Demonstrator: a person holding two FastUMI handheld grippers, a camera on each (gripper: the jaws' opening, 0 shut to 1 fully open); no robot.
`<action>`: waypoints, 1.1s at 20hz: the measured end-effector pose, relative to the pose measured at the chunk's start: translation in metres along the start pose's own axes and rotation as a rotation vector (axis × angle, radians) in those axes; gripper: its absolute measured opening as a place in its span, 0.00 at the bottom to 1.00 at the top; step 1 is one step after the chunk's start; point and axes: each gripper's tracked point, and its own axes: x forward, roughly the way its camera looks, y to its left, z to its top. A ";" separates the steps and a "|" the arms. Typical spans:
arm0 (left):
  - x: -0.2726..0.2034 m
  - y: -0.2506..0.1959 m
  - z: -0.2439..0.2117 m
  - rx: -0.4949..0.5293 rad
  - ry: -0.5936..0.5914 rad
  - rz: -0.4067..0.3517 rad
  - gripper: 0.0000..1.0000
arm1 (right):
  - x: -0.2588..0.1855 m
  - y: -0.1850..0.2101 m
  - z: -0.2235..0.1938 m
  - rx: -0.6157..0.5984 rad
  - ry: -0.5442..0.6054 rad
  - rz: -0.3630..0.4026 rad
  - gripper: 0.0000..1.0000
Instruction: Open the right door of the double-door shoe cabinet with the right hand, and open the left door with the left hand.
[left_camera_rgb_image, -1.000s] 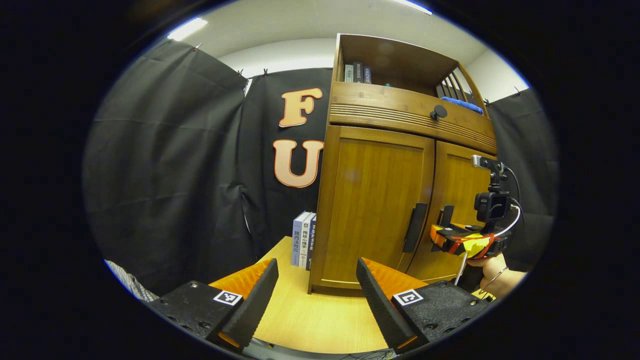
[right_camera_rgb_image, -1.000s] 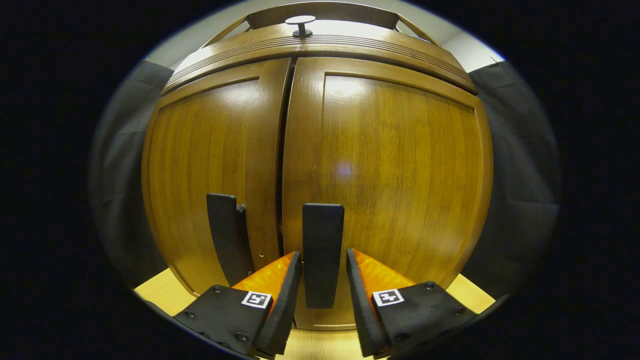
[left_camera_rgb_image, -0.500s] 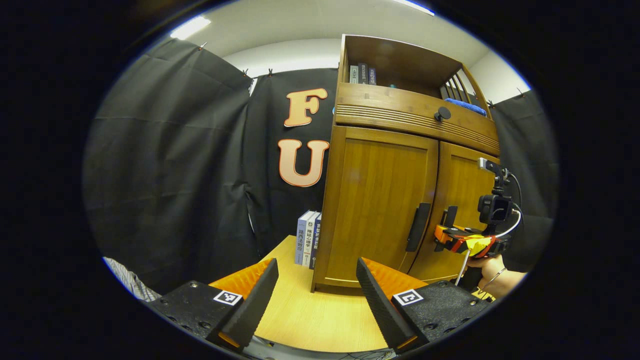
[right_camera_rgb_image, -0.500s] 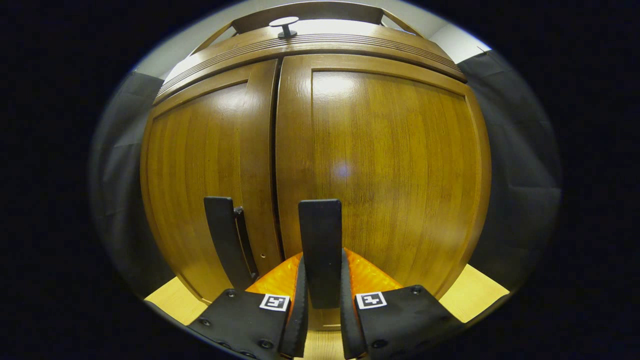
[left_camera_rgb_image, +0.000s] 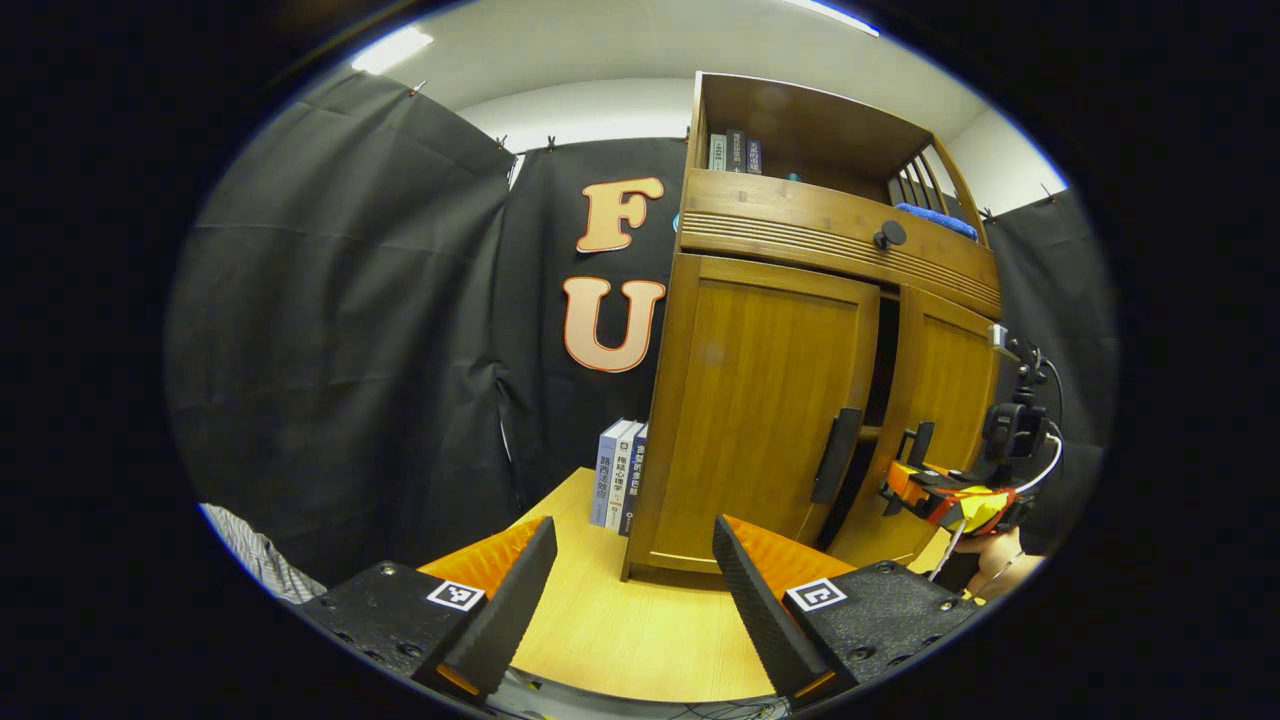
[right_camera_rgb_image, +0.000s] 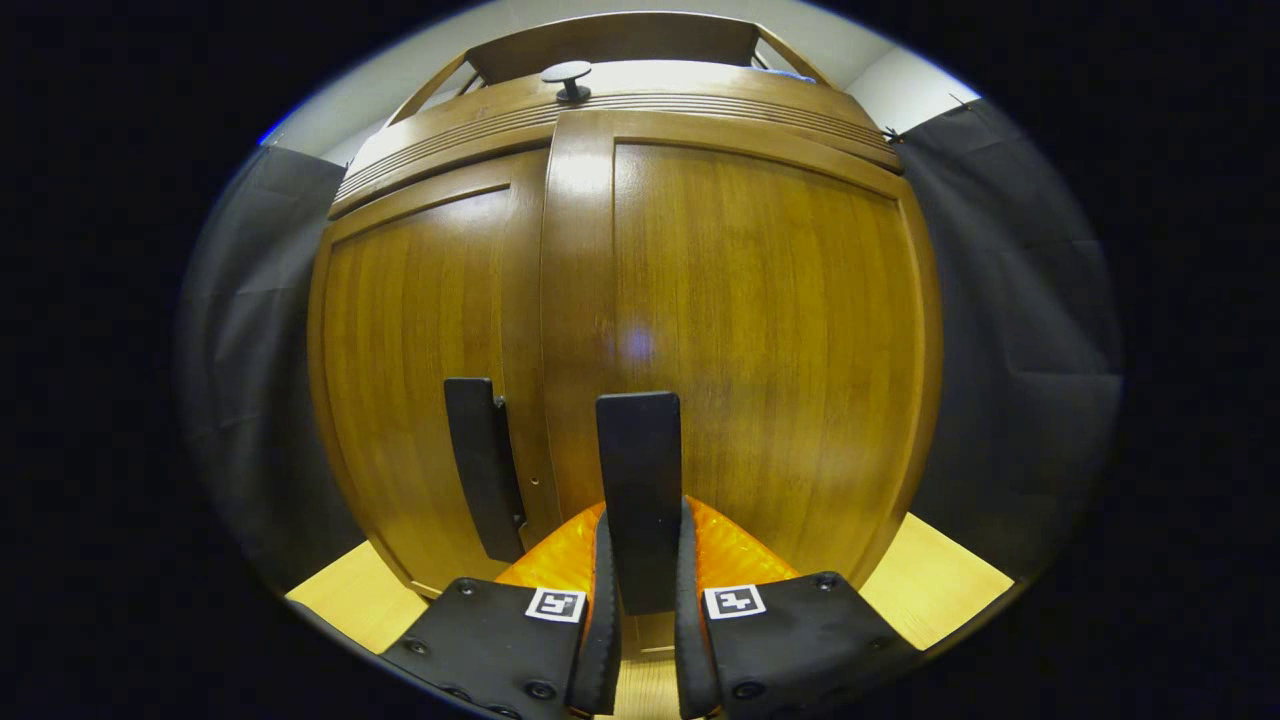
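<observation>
Fingers first: those of the right gripper (right_camera_rgb_image: 640, 610) are pinching the right door handle (right_camera_rgb_image: 640, 490) from both sides, low on its length, a grip that suits pulling the door outward about its hinge. Those of the left gripper (left_camera_rgb_image: 630, 600) are spread wide with nothing between them, held back over the bench (left_camera_rgb_image: 620, 640), probably waiting its turn.

From largest down: the shoe cabinet (left_camera_rgb_image: 800, 210) stands on the bench against the booth wall, with an open shelf on top and a ribbed band carrying a small round knob (left_camera_rgb_image: 889, 235) above the doors. Its right door (left_camera_rgb_image: 945, 400) is already swung a little outward; in the left gripper view a dark gap shows between it and the left door (left_camera_rgb_image: 760, 410), which looks shut flush in its frame. In the same view the right gripper (left_camera_rgb_image: 915, 485) is at that handle, with a hand (left_camera_rgb_image: 1000, 570) below it. The left door handle (left_camera_rgb_image: 835, 455) is a dark upright bar near the meeting edge, untouched and well apart from the left gripper. A few books (left_camera_rgb_image: 620, 470) stand upright beside the cabinet's left flank, clear of the left door's swing as far as I can judge.

I take the step in hand to be the right door's pull, just begun; the left door remains to be done.
</observation>
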 end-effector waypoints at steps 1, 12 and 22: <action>0.000 -0.003 0.000 0.002 -0.003 -0.008 0.95 | -0.002 -0.001 0.001 0.000 -0.001 -0.004 0.30; -0.009 -0.023 0.001 0.022 -0.005 -0.074 0.95 | -0.032 -0.016 0.002 0.012 0.008 -0.042 0.26; -0.008 -0.034 -0.003 0.000 0.008 -0.100 0.95 | -0.051 -0.031 0.001 0.032 0.029 -0.069 0.29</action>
